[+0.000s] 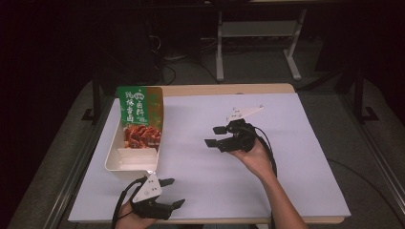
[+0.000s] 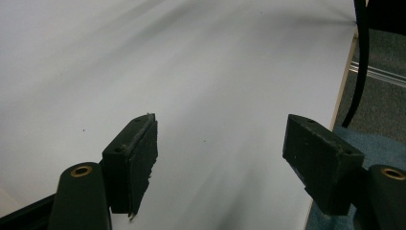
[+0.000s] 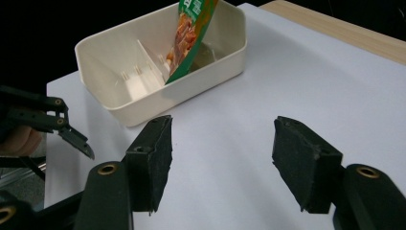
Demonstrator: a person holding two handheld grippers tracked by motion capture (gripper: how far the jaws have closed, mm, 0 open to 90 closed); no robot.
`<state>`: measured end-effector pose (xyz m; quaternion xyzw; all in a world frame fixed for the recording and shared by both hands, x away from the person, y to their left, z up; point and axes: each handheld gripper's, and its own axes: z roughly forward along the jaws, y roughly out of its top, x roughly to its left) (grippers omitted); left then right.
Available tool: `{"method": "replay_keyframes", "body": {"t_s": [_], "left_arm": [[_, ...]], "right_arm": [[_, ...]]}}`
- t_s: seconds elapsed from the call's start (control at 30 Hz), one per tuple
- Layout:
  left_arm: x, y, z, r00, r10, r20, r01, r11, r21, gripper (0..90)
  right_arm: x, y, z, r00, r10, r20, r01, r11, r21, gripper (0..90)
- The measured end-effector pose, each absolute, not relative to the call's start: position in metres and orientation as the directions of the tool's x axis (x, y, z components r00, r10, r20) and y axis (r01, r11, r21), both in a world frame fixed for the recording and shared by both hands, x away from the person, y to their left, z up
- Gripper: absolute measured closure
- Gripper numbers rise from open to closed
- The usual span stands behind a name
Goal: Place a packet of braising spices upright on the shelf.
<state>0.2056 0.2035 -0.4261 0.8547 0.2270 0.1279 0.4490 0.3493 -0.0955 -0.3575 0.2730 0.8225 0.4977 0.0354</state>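
A glossy green food pouch (image 1: 140, 114) stands tilted in the far compartment of one cream plastic bin (image 1: 113, 153) at the left of a white-covered table (image 1: 296, 157). Two black grippers, left (image 1: 168, 192) near, right (image 1: 214, 136) mid-table, gape wide, holding nothing, in a dim room.

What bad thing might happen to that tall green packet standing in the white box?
The green packet stands upright, leaning in the far section of the white box, so a nudge could tip it out or over. The box sits near the table's left edge, so a push might slide it off. Both the left gripper and the right gripper have their jaws open and hold nothing, so any grab must start fresh and could crumple the thin packet.
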Motion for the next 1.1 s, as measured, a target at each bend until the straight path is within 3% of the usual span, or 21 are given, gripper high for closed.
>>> {"method": "replay_keyframes", "body": {"t_s": [1.1], "left_arm": [[0.205,0.208,-0.424,0.853,0.521,0.019,0.280,-0.488,0.827,27.3]], "right_arm": [[0.308,-0.145,-0.385,-0.824,0.517,0.233,0.452,0.352,0.819,35.1]]}}
